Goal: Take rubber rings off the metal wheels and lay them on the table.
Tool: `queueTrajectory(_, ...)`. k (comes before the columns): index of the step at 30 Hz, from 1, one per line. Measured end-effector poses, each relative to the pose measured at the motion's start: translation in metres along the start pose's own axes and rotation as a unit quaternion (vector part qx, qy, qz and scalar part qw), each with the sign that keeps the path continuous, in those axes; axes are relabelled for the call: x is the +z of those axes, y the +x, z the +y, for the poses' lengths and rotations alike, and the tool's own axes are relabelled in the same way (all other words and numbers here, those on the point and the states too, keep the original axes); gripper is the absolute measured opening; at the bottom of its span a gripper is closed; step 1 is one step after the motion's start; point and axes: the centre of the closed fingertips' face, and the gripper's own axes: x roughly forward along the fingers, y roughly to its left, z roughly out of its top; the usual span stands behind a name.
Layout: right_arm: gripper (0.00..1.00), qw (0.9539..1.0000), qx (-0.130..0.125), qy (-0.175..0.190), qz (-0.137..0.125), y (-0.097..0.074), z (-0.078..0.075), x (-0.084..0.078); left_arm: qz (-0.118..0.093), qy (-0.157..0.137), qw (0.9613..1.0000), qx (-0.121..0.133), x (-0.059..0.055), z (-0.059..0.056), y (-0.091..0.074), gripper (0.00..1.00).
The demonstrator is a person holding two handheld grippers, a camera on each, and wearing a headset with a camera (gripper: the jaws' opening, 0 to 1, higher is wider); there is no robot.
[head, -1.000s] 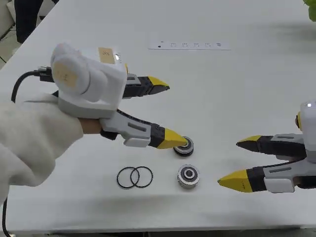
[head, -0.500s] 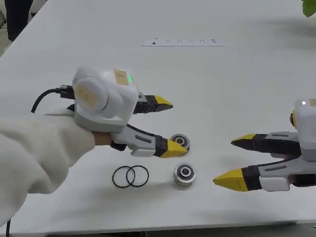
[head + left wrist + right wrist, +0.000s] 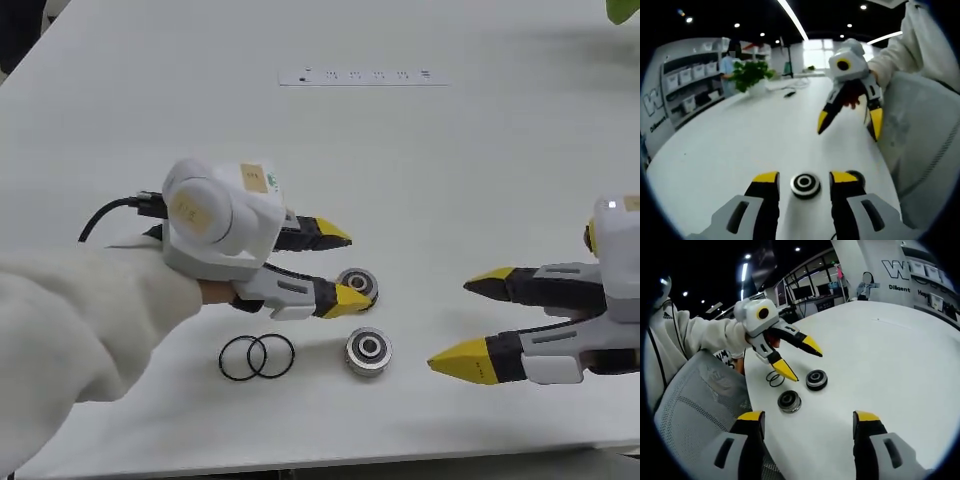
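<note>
Two metal wheels lie near the table's front edge: the far wheel (image 3: 357,283) (image 3: 805,184) (image 3: 816,379) and the near wheel (image 3: 369,351) (image 3: 789,401). My left gripper (image 3: 343,267) (image 3: 804,178) (image 3: 799,358) is open and low over the table, its jaws on either side of the far wheel with small gaps showing. Two black rubber rings (image 3: 257,357) (image 3: 774,378) lie overlapping on the table, left of the near wheel. My right gripper (image 3: 462,323) (image 3: 808,416) (image 3: 849,123) is open and empty, off to the right of both wheels and pointing at them.
A white power strip (image 3: 355,76) lies flat at the back of the white table (image 3: 450,170). A black cable (image 3: 110,215) trails from the left gripper. A green leaf (image 3: 625,8) shows at the top right. The table's front edge runs close below the wheels.
My left gripper has come down toward the table and its jaw gap looks narrower, with the far wheel now between the jaws. The right gripper has barely moved. The head camera shifted.
</note>
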Motion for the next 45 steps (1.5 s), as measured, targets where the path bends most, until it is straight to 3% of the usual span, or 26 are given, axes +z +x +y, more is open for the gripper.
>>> queueTrajectory(17,0.68,1.0000,0.000,-0.001,0.003,0.002,-0.009,0.004,0.007,-0.020,0.9998,0.002,-0.011,0.001,0.008,0.24)
queueTrajectory(23,0.68,1.0000,0.002,-0.002,0.001,0.004,-0.010,0.007,0.011,-0.023,0.9997,0.000,-0.017,0.002,0.010,0.21)
queueTrajectory(38,0.65,0.9999,0.001,-0.013,-0.004,0.008,-0.019,0.020,-0.002,-0.043,0.9991,-0.002,-0.017,0.000,0.011,0.15)
queueTrajectory(45,0.64,0.9997,0.006,-0.024,-0.003,0.011,-0.021,0.027,-0.002,-0.036,0.9994,-0.002,-0.019,0.002,0.013,0.15)
